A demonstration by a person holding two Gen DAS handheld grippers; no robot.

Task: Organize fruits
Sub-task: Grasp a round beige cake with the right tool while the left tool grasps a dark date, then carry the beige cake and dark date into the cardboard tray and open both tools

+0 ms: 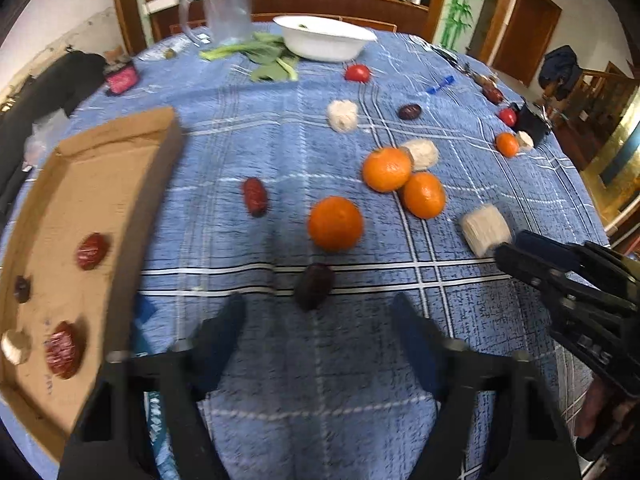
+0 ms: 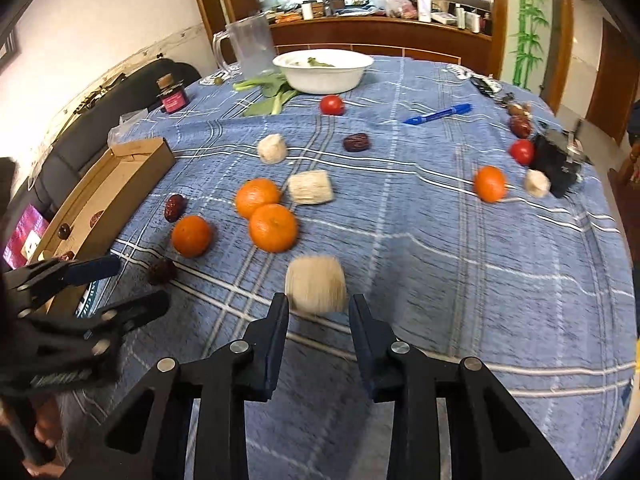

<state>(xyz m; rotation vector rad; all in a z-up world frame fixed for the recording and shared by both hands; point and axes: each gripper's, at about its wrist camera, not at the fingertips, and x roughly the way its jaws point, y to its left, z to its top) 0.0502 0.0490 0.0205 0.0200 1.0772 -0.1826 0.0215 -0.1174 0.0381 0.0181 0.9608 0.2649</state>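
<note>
My left gripper (image 1: pixel 318 307) is open and points down at the blue checked cloth. A dark date (image 1: pixel 315 286) lies just beyond its fingertips, in the gap, untouched. Three oranges (image 1: pixel 335 222) (image 1: pixel 387 169) (image 1: pixel 424 194) and a red date (image 1: pixel 255 196) lie further out. The cardboard box (image 1: pixel 100 184) on the left holds several red dates and a beige piece. My right gripper (image 2: pixel 318 303) is shut on the near end of a beige roll (image 2: pixel 316 284). In the right wrist view the left gripper (image 2: pixel 142 285) sits by the box (image 2: pixel 132 160).
Other beige rolls (image 2: pixel 311 187) (image 2: pixel 272 148), tomatoes (image 2: pixel 332 105) (image 2: pixel 522 151), a lone orange (image 2: pixel 489 183) and a blue pen (image 2: pixel 438 113) lie scattered. A white bowl (image 2: pixel 324 76), greens (image 2: pixel 268 92) and a plastic jug (image 2: pixel 252 44) stand at the far edge. A black object (image 2: pixel 556 164) sits right.
</note>
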